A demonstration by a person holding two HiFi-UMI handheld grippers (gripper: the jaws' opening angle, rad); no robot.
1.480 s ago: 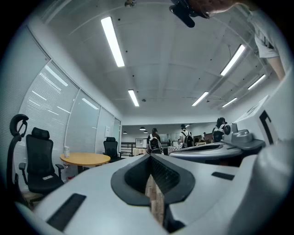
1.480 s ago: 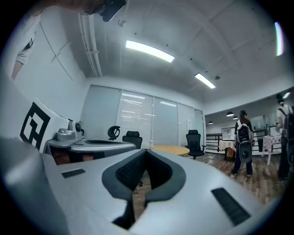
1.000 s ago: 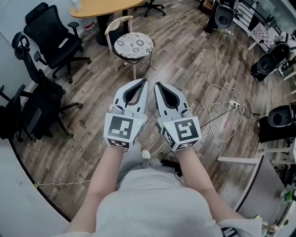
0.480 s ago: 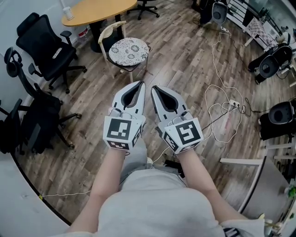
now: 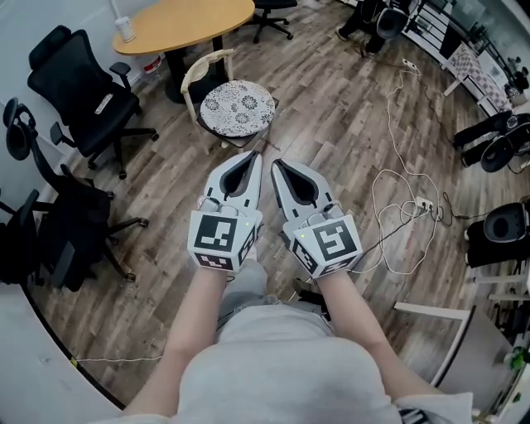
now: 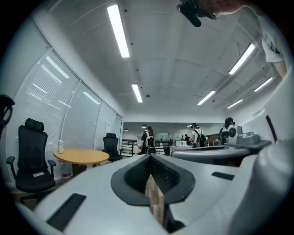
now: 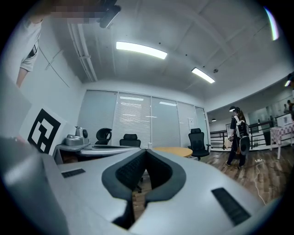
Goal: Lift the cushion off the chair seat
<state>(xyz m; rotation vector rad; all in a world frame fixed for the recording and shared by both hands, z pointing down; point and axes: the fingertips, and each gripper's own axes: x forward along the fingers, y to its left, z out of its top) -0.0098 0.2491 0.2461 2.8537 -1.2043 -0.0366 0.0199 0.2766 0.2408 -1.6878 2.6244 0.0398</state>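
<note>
A round white cushion (image 5: 238, 108) with a dark flower pattern lies on the seat of a pale wooden chair (image 5: 197, 70), ahead of me on the wood floor. My two grippers are held side by side at waist height, pointing level toward that chair and short of it. The left gripper (image 5: 257, 154) (image 6: 149, 156) is shut with nothing in it. Beside it, the right gripper (image 5: 276, 163) (image 7: 146, 150) also has its tips together and holds nothing. Neither gripper view shows the cushion.
A round wooden table (image 5: 186, 21) (image 6: 80, 156) stands just behind the chair. Black office chairs (image 5: 83, 74) line the left side. White cables (image 5: 397, 207) and a power strip (image 5: 424, 204) lie on the floor at right. People (image 7: 239, 137) stand far off.
Both grippers have moved forward together toward the chair, and the cushion now lies closer to their tips in the head view. Both stayed shut.
</note>
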